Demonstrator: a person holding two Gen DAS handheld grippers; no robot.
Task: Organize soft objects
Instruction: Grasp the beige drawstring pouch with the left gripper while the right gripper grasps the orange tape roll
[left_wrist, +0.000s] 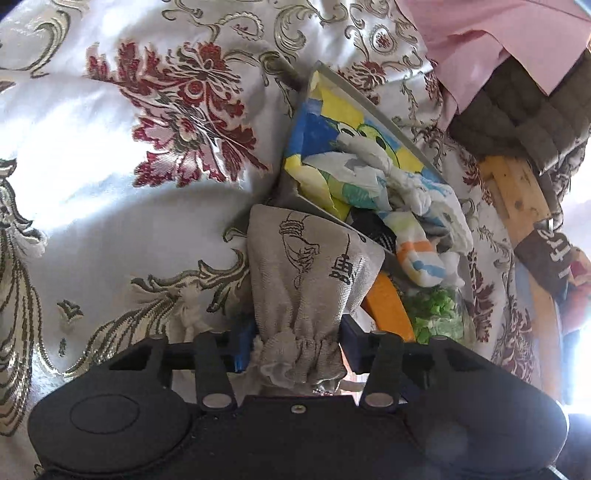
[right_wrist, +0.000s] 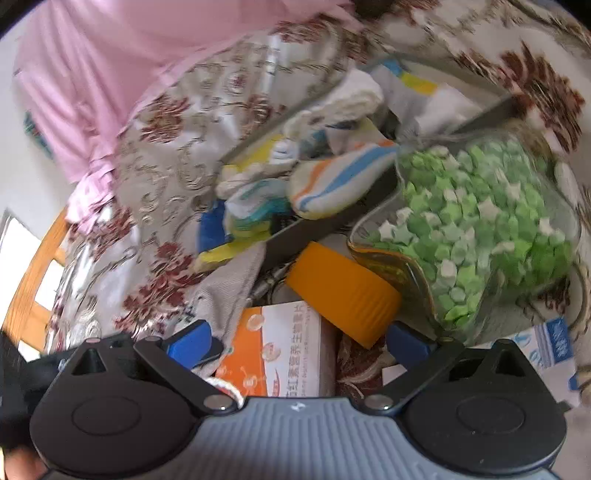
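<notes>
Left gripper (left_wrist: 297, 350): blue pads closed onto the gathered neck of a grey drawstring pouch (left_wrist: 310, 269). Cloth bunched between the pads; jaws partly closed, both pads pressing on fabric. Pouch body extends toward 12 o'clock from the fingers, printed with black line drawings and a character. Its far end touches the near wall of a shallow grey tray (left_wrist: 354, 92).

Tray sits on a white brocade tablecloth (left_wrist: 110, 184) with red flowers. Inside the tray: a crumpled colourful cloth (left_wrist: 332, 122) in blue, yellow and green, and a striped sock (left_wrist: 421, 258) at the tray's 5 o'clock end. Other white fabric pieces are tangled with them; individual items cannot be separated.

At 3 o'clock of the pouch: an orange cylinder (left_wrist: 388, 306), then a clear container of green paper stars (left_wrist: 436, 314).

Right gripper (right_wrist: 299, 341): jaws stand wide apart, nothing pinched. An orange-and-white printed box (right_wrist: 284, 350) lies between the blue pads without contact on either side. Grey pouch fabric runs just beside the left-hand pad; touching or not, cannot tell.

Right-wrist view is blurred. Star container at 2 o'clock, orange cylinder at 12 o'clock just beyond the box, striped sock beyond that in the tray. Pink cloth (right_wrist: 92, 74) at 10 o'clock.
</notes>
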